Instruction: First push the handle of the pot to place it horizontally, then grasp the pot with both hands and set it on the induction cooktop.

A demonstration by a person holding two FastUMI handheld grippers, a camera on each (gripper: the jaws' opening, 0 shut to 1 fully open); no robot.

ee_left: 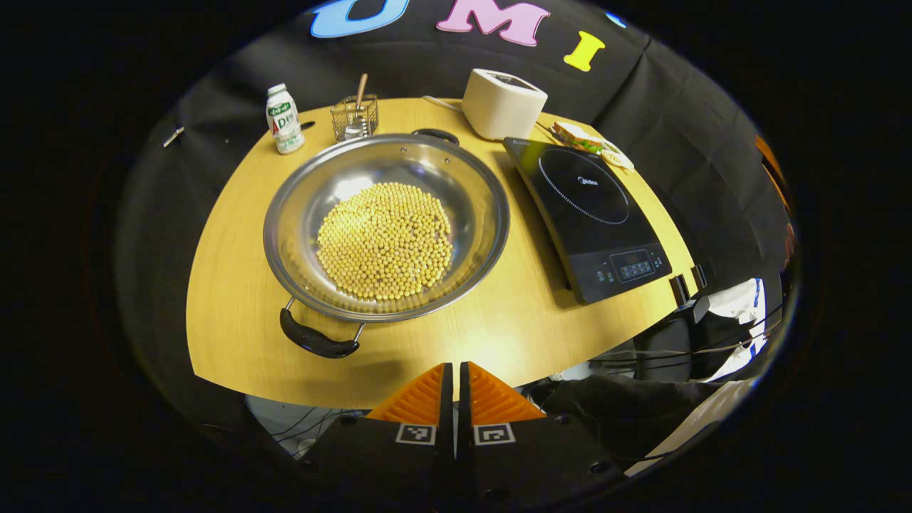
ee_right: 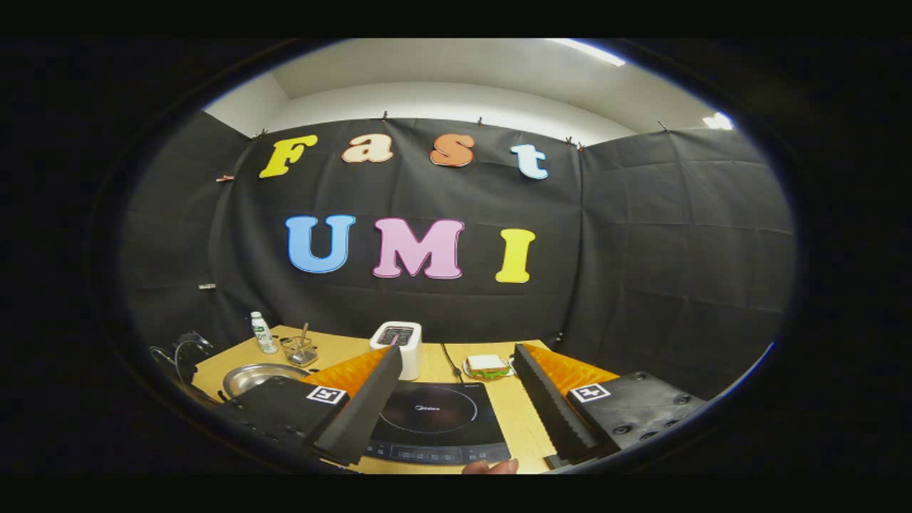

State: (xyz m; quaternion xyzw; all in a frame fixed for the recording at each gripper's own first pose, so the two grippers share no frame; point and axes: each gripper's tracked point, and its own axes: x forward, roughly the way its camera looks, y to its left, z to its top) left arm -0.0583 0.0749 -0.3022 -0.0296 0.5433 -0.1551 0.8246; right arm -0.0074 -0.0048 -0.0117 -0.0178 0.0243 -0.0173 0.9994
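A pale wooden worktop with a curved front edge stands in a booth hung with black cloth; the right gripper view also takes in a white ceiling with strip lights above the cloth; in the left gripper view a wide steel pot sits on the left half of the worktop, holding a round heap of yellow beans; its near black handle points toward the front edge and slightly left, and its far handle points toward the back; the black induction cooktop lies just beside the pot on the right, apart from it, with its control panel at the near end; along the back stand a small white bottle, a wire holder with a stick in it, a white boxy appliance and a sandwich on a plate; the left tongs hover off the front edge with the two fingers pressed together, closed on nothing; cables and dark fabric show below the worktop's edge; in the right gripper view the right tongs are spread wide open and empty, framing the cooktop, with the pot at the far left behind one finger; a fingertip of a person shows at the bottom edge.
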